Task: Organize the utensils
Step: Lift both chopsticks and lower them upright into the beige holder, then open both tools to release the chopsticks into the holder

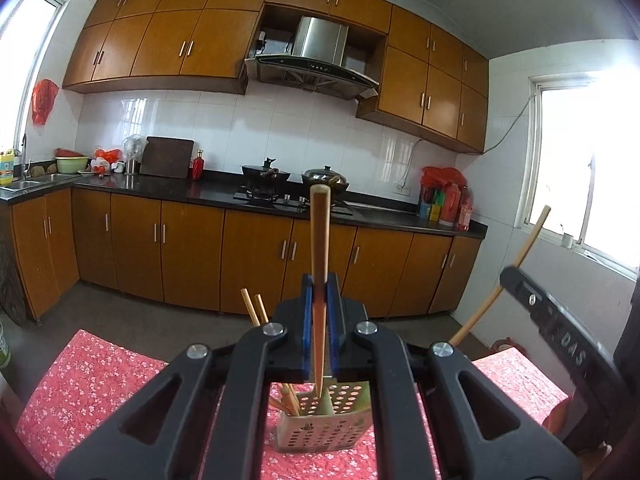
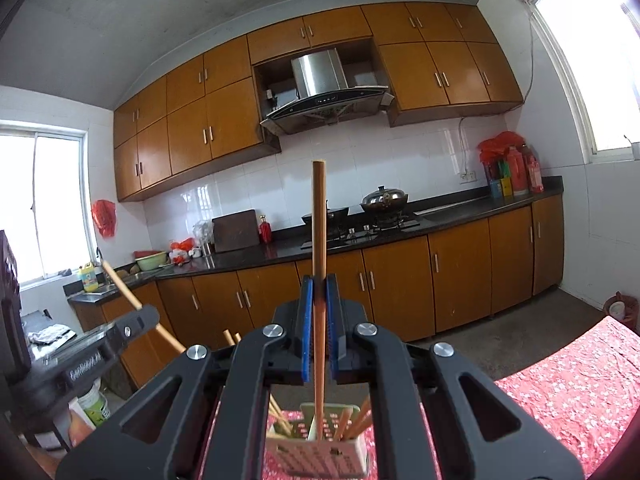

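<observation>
My left gripper is shut on a wooden chopstick that stands upright between its blue pads, its lower end just above a beige perforated utensil holder. Two more chopsticks lean in the holder's left part. My right gripper is likewise shut on an upright chopstick, with its lower end reaching into the holder, where other chopsticks lean. Each gripper shows at the edge of the other's view, the right gripper and the left gripper.
The holder stands on a table with a red floral cloth. Beyond a strip of floor runs a dark kitchen counter with a gas stove and two woks, over brown cabinets. A dark wooden chair stands at the left.
</observation>
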A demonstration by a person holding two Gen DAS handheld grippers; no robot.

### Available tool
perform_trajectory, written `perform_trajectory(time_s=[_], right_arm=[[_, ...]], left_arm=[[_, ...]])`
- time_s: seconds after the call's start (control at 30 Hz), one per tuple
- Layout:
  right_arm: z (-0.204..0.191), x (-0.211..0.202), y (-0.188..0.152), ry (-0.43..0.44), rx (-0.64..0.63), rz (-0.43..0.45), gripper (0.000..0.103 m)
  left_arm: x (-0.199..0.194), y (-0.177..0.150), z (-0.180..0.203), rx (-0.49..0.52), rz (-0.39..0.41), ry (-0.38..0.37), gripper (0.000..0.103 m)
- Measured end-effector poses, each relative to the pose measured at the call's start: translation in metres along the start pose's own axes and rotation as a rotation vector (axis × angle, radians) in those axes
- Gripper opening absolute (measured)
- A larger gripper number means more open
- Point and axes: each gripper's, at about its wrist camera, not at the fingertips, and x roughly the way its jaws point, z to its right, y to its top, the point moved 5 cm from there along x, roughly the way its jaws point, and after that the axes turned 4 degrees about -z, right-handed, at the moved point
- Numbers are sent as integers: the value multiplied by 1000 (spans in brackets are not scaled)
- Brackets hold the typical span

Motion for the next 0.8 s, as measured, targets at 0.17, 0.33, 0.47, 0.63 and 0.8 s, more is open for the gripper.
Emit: perform_trajectory(time_s=[0.17,0.33,0.47,0.63,0.8], right_arm=[[-2,23,-16,-16,-18,-16,7],[0,34,-34,-22,-17,-63,7],[4,37,-38,-21,-12,-84,7],[2,40,-42,-33,-20,-123,8],[6,35,-37,-48,-8,-120,40]], left_arm=[[22,-10,-6,-9,-28,-1,8],[37,-19,-11,-16,-54,-2,8],[42,-24,-15,-21,-64,-4,8],[48,-26,-15,-15,-86,-8,8],[44,-25,-16,-17,-90,-10,22]])
